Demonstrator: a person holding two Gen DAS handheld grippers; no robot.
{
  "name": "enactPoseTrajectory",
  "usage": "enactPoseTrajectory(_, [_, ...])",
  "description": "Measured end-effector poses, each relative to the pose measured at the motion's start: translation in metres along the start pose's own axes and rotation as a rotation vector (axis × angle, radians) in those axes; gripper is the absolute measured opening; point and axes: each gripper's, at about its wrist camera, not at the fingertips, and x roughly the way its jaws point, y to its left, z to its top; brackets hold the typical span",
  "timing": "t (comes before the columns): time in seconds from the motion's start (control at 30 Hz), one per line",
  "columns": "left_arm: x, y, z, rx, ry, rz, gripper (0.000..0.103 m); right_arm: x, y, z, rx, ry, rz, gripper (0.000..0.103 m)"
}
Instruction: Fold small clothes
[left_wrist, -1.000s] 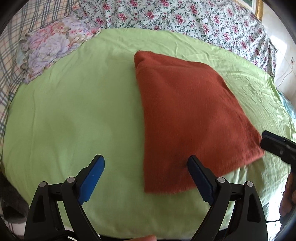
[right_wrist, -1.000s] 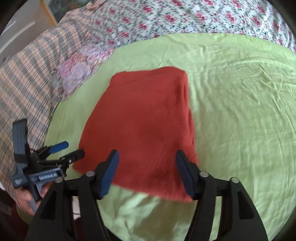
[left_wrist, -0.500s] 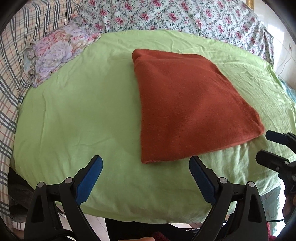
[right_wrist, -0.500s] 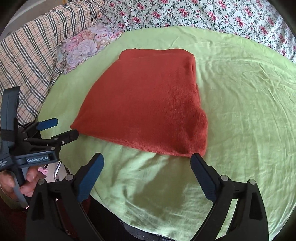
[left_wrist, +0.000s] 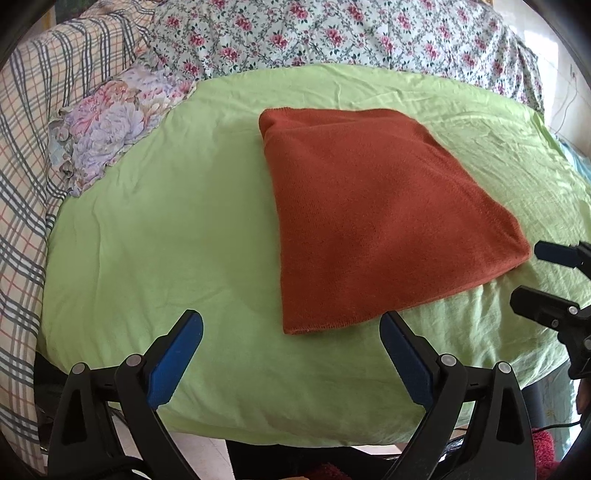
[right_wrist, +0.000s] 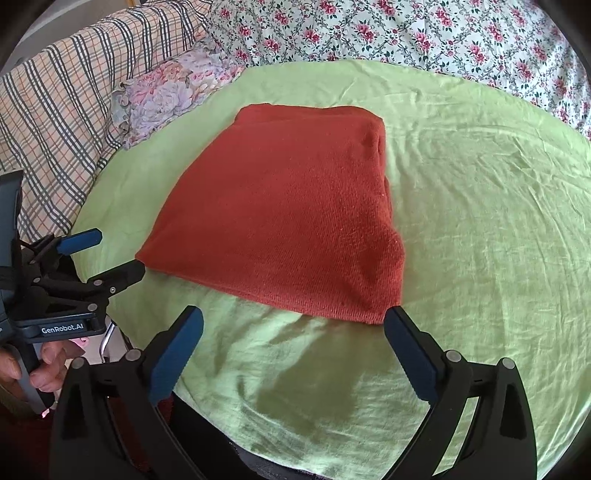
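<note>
A rust-red knitted garment (left_wrist: 369, 221) lies folded into a flat, roughly square pad on the light green sheet (left_wrist: 166, 240). In the left wrist view my left gripper (left_wrist: 290, 319) stands open at the garment's near left corner, just short of its hem, with nothing between the blue pads. The right wrist view shows the same garment (right_wrist: 288, 214). My right gripper (right_wrist: 293, 314) hovers at its near right corner, jaws still opening, nothing between them. Each gripper shows in the other's view: the right gripper (left_wrist: 528, 273) at the right edge, the left gripper (right_wrist: 118, 251) at the left, held by a hand (right_wrist: 44, 365).
A floral-print pillow (left_wrist: 110, 122) lies at the sheet's far left, beside a plaid blanket (left_wrist: 26, 166). A rose-patterned cover (left_wrist: 351, 33) runs along the back. The green sheet (right_wrist: 480, 221) drops off at its near edge, just beneath both grippers.
Both grippers drew back from the garment toward the near edge of the sheet. The right gripper's jaws spread much wider. The garment stays flat where it lay.
</note>
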Motion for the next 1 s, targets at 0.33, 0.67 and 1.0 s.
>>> enactPoseTrajectory(0.33, [0.008, -0.002, 0.012, 0.029, 0.002, 0.02, 0.097, 0.01, 0.003, 0.011, -0.013, 0.018, 0.01, 0.099])
enactPoseTrajectory(0.67, [0.013, -0.004, 0.018, 0.044, 0.005, 0.032, 0.098, 0.017, 0.0, 0.024, -0.01, 0.027, 0.014, 0.099])
enactPoseTrajectory(1.0, [0.015, -0.005, 0.022, 0.046, 0.012, 0.031, 0.098, 0.024, -0.002, 0.029, -0.006, 0.043, 0.026, 0.099])
